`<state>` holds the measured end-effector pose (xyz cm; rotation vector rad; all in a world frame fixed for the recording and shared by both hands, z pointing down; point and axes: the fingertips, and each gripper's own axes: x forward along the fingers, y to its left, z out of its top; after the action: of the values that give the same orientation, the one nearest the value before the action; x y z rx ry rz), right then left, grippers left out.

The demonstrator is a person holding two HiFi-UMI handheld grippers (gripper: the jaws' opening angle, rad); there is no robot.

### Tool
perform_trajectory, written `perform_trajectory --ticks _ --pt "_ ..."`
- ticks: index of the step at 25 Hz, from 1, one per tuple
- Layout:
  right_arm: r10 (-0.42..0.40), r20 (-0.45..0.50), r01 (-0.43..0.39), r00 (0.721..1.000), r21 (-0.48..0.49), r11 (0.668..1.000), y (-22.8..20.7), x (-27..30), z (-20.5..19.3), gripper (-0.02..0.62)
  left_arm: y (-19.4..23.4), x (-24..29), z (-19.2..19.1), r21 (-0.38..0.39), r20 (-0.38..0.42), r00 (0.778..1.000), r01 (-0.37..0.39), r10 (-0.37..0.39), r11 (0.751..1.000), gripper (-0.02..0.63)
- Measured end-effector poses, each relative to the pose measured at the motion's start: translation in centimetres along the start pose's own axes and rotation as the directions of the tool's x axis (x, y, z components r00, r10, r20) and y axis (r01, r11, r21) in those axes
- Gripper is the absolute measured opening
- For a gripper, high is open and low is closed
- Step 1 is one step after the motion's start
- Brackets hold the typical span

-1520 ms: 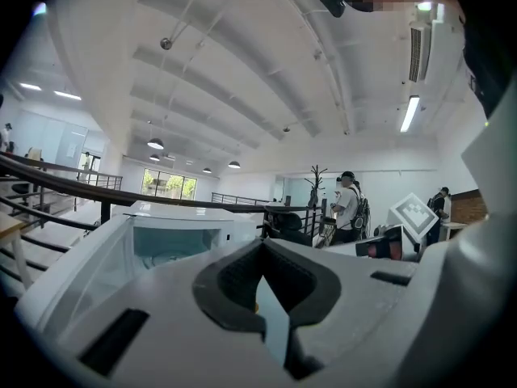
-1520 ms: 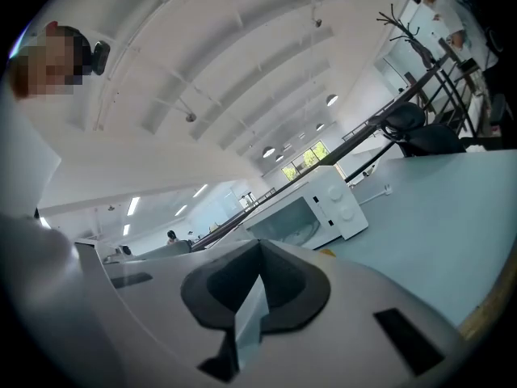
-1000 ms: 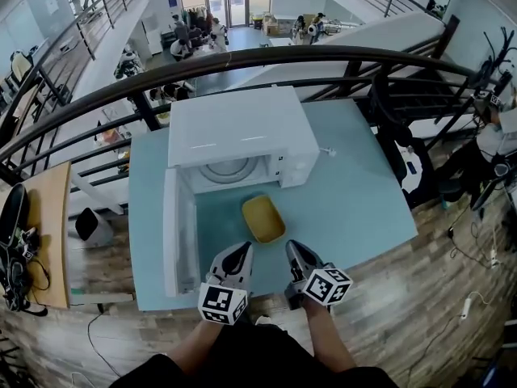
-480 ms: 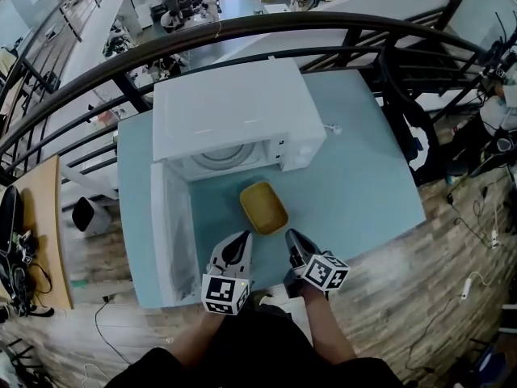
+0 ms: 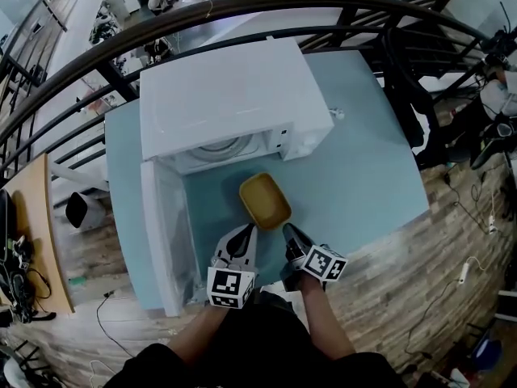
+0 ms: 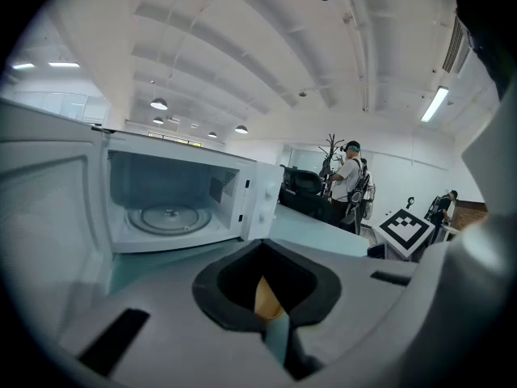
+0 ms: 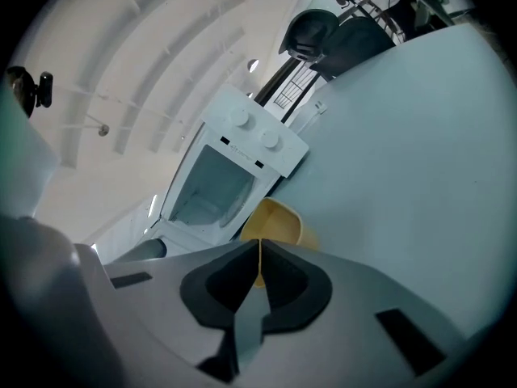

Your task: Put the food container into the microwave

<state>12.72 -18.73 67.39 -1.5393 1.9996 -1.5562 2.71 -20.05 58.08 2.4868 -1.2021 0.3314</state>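
A yellow, empty food container (image 5: pixel 265 200) sits on the teal table (image 5: pixel 363 168) just in front of the white microwave (image 5: pixel 226 95). The microwave's door (image 5: pixel 166 233) is swung open to the left, and the glass turntable (image 6: pixel 168 217) shows inside the bare cavity. Both grippers hover side by side near the table's front edge, just short of the container. My left gripper (image 5: pixel 245 233) points at its near left corner and is shut and empty. My right gripper (image 5: pixel 288 233) is off its near right corner, also shut on nothing. A sliver of the container (image 6: pixel 266 299) shows beyond the left jaws, more of the container (image 7: pixel 279 221) beyond the right.
The open door stands left of the left gripper. A dark curved railing (image 5: pixel 242 10) runs behind the table. A small plug and cord (image 5: pixel 339 114) lie right of the microwave. People (image 6: pixel 351 176) stand far off in the room. Wooden floor surrounds the table.
Both grippers have come down and edged closer to the yellow container. The right gripper has rolled. The head view has tipped further down over the table.
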Motion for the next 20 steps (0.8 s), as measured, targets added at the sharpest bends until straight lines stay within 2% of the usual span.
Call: perform_trajectory --ticks 8,12,20 --pt "-0.025 -0.007 0.025 1.0 0.024 0.999 -1.1 1.2 -0.6 0.009 1.7 1.3 -1.9 -0.05 -0.032 0.999 -0.021 0.019 0.999 0.003" --pt "-0.035 -0.011 0.035 0.999 0.054 0.998 -1.4 1.3 -1.0 0.057 2.1 2.0 -2.9 -0.056 -0.058 0.998 -0.031 0.028 0.998 0.004" --pt "-0.018 0.017 0.014 1.0 0.209 0.978 -2.3 1.8 -1.5 0.094 3.0 2.7 -4.7 -0.054 -0.113 0.993 -0.05 0.043 0.997 0.004"
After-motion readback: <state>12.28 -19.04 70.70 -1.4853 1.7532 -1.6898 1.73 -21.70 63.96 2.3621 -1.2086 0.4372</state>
